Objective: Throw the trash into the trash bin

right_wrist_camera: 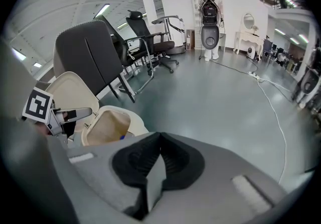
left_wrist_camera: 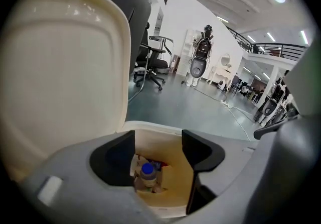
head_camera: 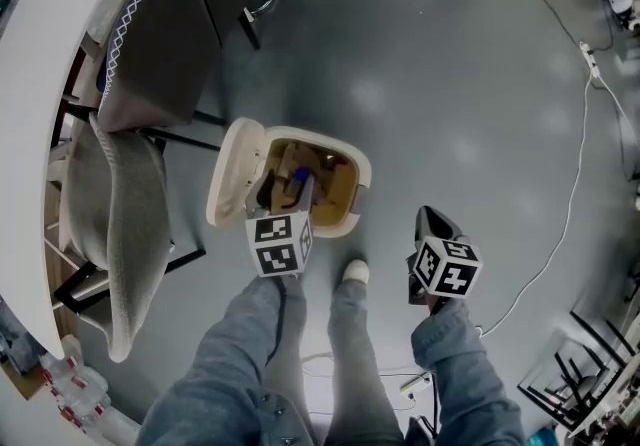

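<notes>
Bottle in trash bin, beneath spread left tool; right tool pressed together.

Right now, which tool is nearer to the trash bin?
Left. The left tool hangs over the open trash bin; the right tool is apart from it, off to its right.

Left gripper jaws wide apart above open trash bin, blue-capped bottle inside, lid upright
</notes>
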Action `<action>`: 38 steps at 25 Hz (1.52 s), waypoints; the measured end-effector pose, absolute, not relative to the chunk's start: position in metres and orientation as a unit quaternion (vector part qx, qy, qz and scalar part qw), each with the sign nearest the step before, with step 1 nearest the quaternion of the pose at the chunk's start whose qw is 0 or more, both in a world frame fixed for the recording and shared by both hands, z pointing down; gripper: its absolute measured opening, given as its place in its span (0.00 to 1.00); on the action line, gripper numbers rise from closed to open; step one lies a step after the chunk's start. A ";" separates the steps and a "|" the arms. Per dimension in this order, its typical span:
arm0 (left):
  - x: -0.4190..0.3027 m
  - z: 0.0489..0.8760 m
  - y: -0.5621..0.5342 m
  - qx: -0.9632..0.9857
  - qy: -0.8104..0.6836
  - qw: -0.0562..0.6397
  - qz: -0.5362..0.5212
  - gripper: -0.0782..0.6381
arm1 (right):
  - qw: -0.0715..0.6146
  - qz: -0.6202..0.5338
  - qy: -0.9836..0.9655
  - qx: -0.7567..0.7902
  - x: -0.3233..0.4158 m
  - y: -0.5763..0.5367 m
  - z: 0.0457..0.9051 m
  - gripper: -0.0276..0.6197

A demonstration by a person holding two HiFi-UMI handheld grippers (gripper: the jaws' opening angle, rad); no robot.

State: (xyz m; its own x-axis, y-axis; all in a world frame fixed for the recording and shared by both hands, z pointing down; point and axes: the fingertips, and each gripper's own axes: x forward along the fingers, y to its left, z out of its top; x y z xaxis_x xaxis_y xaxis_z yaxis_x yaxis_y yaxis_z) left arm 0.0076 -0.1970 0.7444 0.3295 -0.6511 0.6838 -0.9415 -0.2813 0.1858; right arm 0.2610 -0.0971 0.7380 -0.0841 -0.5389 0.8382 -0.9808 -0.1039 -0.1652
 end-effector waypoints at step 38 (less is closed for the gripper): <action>-0.006 0.593 -0.127 0.772 -0.523 0.281 0.227 0.35 | 0.244 0.355 -0.689 0.583 0.203 -0.109 0.624 0.05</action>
State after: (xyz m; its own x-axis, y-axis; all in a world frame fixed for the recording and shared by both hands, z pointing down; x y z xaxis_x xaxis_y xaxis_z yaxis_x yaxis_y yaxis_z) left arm -0.0056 -0.1268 0.5927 0.3506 -0.6795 0.6445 -0.9348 -0.2958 0.1966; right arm 0.2028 -0.1086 0.6236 -0.2008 -0.6294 0.7507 -0.9766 0.0682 -0.2041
